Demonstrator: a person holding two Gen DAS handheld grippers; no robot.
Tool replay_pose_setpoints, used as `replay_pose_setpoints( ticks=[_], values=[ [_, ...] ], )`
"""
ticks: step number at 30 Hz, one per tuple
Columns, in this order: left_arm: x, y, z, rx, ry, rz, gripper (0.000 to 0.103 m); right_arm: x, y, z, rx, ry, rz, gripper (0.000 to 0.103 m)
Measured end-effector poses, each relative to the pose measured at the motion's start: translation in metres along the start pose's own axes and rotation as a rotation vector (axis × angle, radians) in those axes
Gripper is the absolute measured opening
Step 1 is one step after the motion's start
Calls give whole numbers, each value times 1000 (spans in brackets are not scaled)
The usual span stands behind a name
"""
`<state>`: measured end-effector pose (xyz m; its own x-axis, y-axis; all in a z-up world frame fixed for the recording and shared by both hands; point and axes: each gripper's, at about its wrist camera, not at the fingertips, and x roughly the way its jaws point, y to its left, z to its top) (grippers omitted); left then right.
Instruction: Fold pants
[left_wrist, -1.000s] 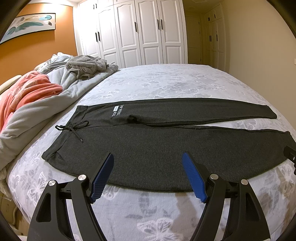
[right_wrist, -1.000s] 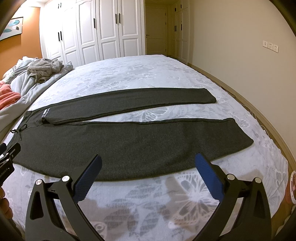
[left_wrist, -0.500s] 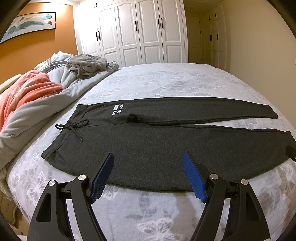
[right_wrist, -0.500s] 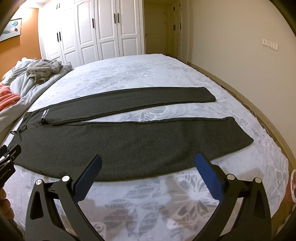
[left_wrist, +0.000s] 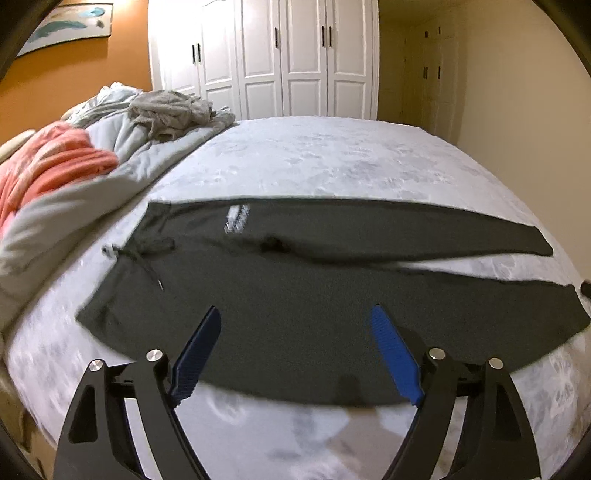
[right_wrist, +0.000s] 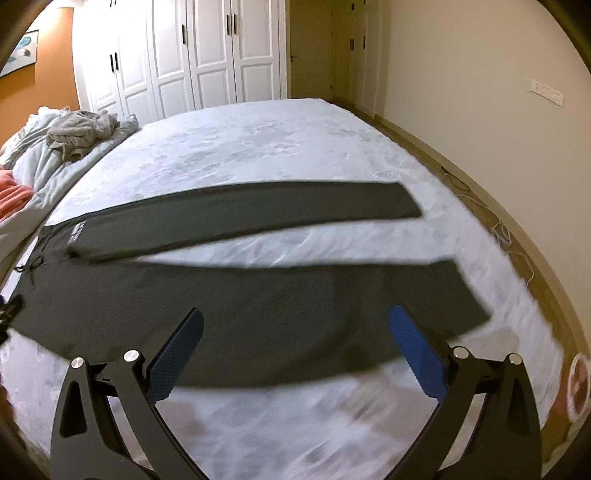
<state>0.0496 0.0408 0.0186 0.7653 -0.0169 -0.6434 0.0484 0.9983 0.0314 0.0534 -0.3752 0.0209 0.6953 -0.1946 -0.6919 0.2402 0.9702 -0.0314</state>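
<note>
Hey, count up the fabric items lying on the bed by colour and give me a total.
Dark grey pants: 1
Light grey comforter: 1
Grey crumpled garment: 1
Coral pink blanket: 1
Total: 4

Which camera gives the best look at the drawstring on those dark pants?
The left wrist view: the drawstring sits fairly close, its bow and dangling end visible at the waistband, though blurred. In the right wrist view it is a tiny knot near the left edge.

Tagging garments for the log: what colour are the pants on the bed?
Dark charcoal grey pants, with a small white print near the waistband; clearest in the right wrist view.
</note>
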Motion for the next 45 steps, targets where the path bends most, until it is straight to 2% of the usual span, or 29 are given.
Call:
replay_pose_setpoints(
  ticks=[2,5,9,13,17,19,21,23,24,25,26,27,28,29,30,34,38,41,45],
  values=[
    [10,22,21,-9,-6,-2,89,25,-31,27,15,33,8,98],
    [38,58,48,-54,-2,20,89,80,-82,60,110,107,45,98],
    [100,107,87,-111,49,119,89,150,-124,93,259,149,43,98],
    [168,167,123,-248,135,114,89,200,-135,124,311,146,24,98],
    [239,223,148,-340,181,210,89,242,-135,146,295,142,-48,98],
    [267,237,152,-341,212,253,89,262,-137,150,303,155,-45,98],
    [296,254,152,-340,249,326,89,280,-136,152,314,185,-19,98],
    [324,270,143,-374,306,342,88,297,-127,148,302,218,17,98],
    [332,274,139,-379,323,336,77,301,-121,146,282,223,25,98],
    [339,277,136,-373,333,335,69,305,-113,144,252,222,26,96],
    [343,277,134,-352,320,346,69,305,-105,142,222,217,18,81],
    [342,277,136,-329,289,338,53,304,-99,141,195,205,1,61],
    [340,276,137,-315,274,340,36,300,-94,141,189,184,21,52],
    [337,276,140,-304,271,337,33,297,-93,142,198,178,39,21],
    [331,279,141,-317,267,310,27,290,-93,143,219,166,46,0],
    [279,283,150,-351,143,234,26,240,-95,145,214,45,78,0],
    [198,270,152,-285,50,193,26,172,-118,134,207,-63,79,0],
    [137,260,143,-232,13,174,26,128,-145,117,227,-99,72,0],
    [77,234,120,-146,-10,177,26,85,-168,87,233,-84,62,0]
  ],
)
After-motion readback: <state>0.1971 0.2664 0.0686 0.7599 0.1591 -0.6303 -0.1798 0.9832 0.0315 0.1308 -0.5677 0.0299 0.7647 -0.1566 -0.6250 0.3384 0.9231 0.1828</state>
